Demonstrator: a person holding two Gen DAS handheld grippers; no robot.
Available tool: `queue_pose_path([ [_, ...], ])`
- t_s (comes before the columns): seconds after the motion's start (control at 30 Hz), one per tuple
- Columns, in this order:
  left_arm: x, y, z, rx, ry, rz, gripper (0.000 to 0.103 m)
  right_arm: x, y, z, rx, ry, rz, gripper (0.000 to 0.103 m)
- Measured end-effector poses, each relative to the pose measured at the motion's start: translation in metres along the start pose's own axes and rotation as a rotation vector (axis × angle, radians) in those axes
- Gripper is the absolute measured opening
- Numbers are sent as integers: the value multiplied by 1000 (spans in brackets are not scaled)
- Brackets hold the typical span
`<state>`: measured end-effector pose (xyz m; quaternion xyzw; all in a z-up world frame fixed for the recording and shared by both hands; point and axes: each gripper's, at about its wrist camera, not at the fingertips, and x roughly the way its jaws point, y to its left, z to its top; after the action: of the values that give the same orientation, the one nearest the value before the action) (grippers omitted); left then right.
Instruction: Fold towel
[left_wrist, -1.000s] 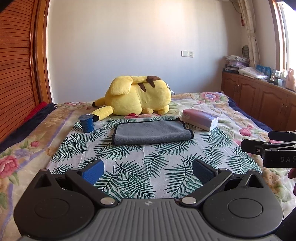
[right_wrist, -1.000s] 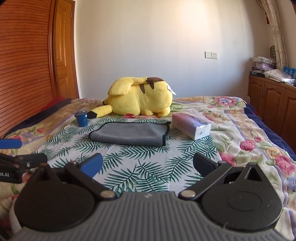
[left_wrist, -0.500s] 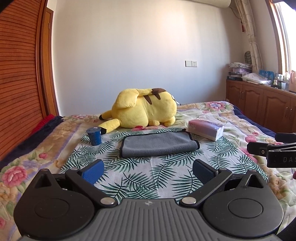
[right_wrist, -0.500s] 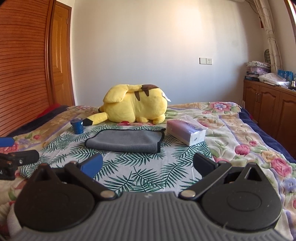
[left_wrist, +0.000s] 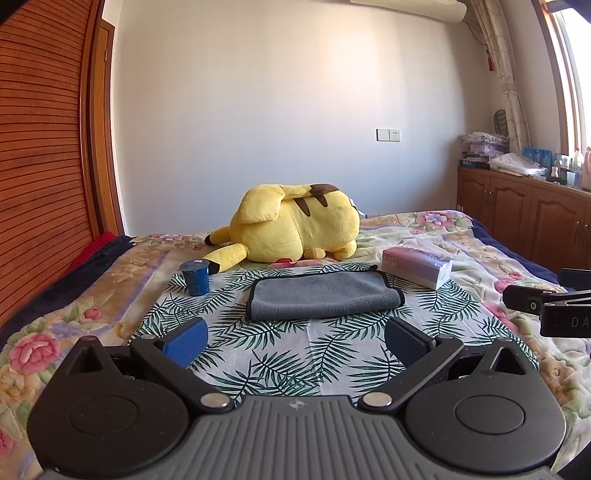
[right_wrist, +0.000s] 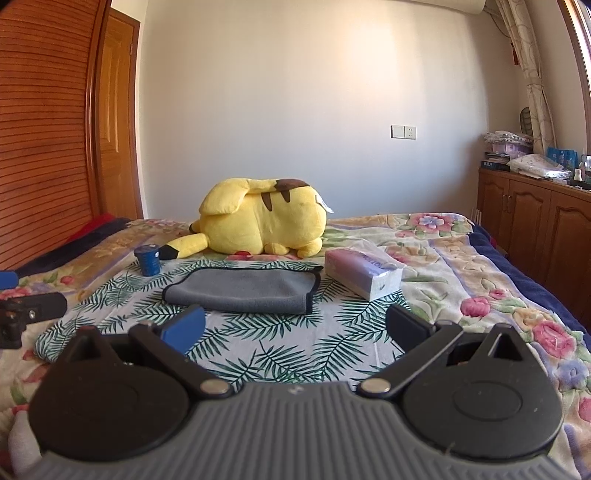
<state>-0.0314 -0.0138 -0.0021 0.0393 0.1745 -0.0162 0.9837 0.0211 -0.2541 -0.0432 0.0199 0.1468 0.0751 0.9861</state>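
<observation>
A grey towel (left_wrist: 325, 295) with black trim lies folded flat on the palm-leaf cloth on the bed; it also shows in the right wrist view (right_wrist: 243, 290). My left gripper (left_wrist: 295, 338) is open and empty, held back from the towel's near edge. My right gripper (right_wrist: 293, 328) is open and empty, also short of the towel. Each gripper shows at the edge of the other's view: the right one (left_wrist: 546, 302), the left one (right_wrist: 26, 306).
A yellow plush toy (left_wrist: 295, 230) lies behind the towel. A blue cup (left_wrist: 195, 277) stands to its left, a tissue pack (left_wrist: 417, 266) to its right. Wooden cabinets (left_wrist: 524, 218) line the right wall, a slatted wardrobe (left_wrist: 40, 166) the left.
Both grippers have pulled back and tilted up: the towel and bed sit lower and farther in both views. The towel has not moved. Both stay open.
</observation>
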Motion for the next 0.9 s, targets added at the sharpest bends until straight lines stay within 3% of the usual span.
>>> queue_pose_path([
  [0.9, 0, 1, 0, 3, -3, 0, 87, 0, -1, 0, 1, 0, -1, 103],
])
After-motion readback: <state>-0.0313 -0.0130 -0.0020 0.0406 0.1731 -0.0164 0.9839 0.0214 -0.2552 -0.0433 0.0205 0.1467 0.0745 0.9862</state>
